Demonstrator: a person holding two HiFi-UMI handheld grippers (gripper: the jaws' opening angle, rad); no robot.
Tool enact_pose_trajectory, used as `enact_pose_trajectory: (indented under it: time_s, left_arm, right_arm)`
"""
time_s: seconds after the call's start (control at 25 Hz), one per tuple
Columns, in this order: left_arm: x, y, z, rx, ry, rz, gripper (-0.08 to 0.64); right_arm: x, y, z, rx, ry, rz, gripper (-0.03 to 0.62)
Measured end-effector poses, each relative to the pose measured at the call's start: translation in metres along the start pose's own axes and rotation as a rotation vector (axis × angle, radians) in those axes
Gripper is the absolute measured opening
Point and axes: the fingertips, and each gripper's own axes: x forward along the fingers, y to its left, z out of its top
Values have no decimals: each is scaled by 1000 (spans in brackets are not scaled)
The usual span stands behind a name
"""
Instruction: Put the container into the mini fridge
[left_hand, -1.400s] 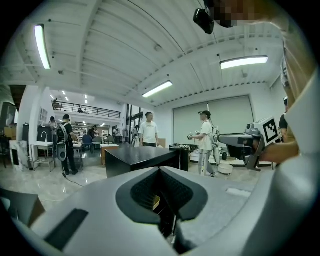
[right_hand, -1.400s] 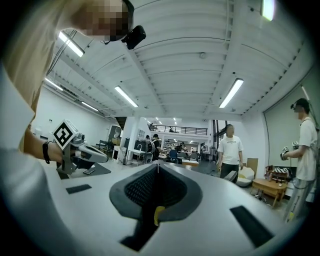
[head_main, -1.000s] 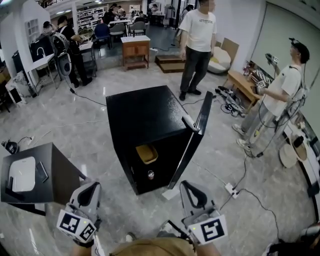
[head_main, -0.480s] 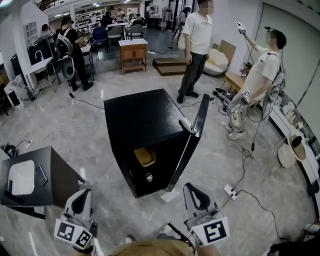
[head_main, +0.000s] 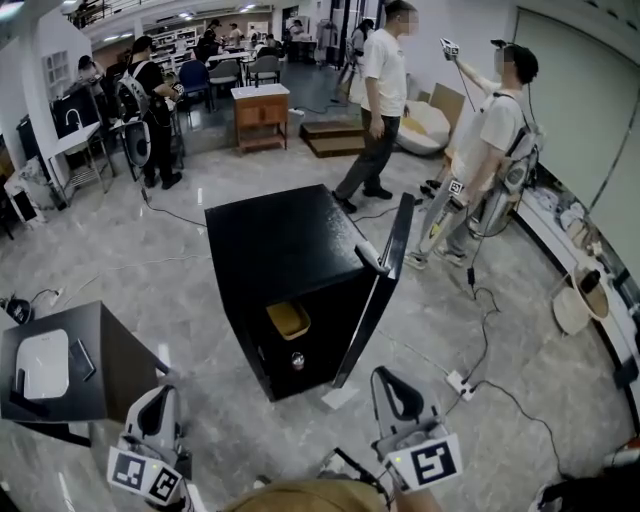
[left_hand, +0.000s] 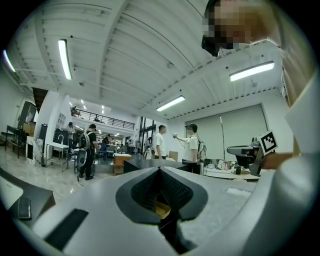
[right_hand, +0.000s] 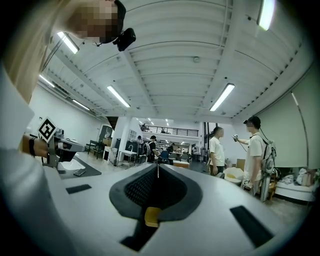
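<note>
The black mini fridge (head_main: 280, 235) stands in the middle of the floor with its door (head_main: 385, 290) swung open to the right. A yellow container (head_main: 288, 320) sits on the upper shelf inside, and a small round item (head_main: 297, 360) lies below it. My left gripper (head_main: 163, 393) and right gripper (head_main: 385, 373) hover low in the head view, well short of the fridge. Both are shut with nothing between the jaws. The left gripper view shows its closed tips (left_hand: 160, 168) with the container (left_hand: 162, 210) behind them. Behind the right gripper (right_hand: 158, 165) a patch of yellow, the container (right_hand: 152, 216), shows too.
A black side table (head_main: 115, 360) at the left carries a white device (head_main: 45, 365) and a phone. A power strip (head_main: 460, 383) and cables lie on the floor to the right. Two people (head_main: 480, 150) stand behind the fridge; more people and furniture are farther back.
Both grippers have sunk lower in the head view, away from the fridge, the left one most. The people behind have stepped leftward.
</note>
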Motion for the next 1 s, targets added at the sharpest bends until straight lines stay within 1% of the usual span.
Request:
enact_pose_trajectory:
  time_s: [0.2,0.32,0.6,1.0]
  left_arm:
    - [-6,15,7,-17,-30,39,2]
    - [-5,23,9,-26,-34,52,2]
    - [1,25,11,-29,-45,51,2]
    - [3,26,15,-21,-47,65,2]
  right_arm:
    - [0,-4,-1,4,8,-13,3]
    - [4,-6,-1,7,14,-16,3]
    - [12,-5,-6,-9,46,8,3]
    - [21,-9,-3,2,28,19,3]
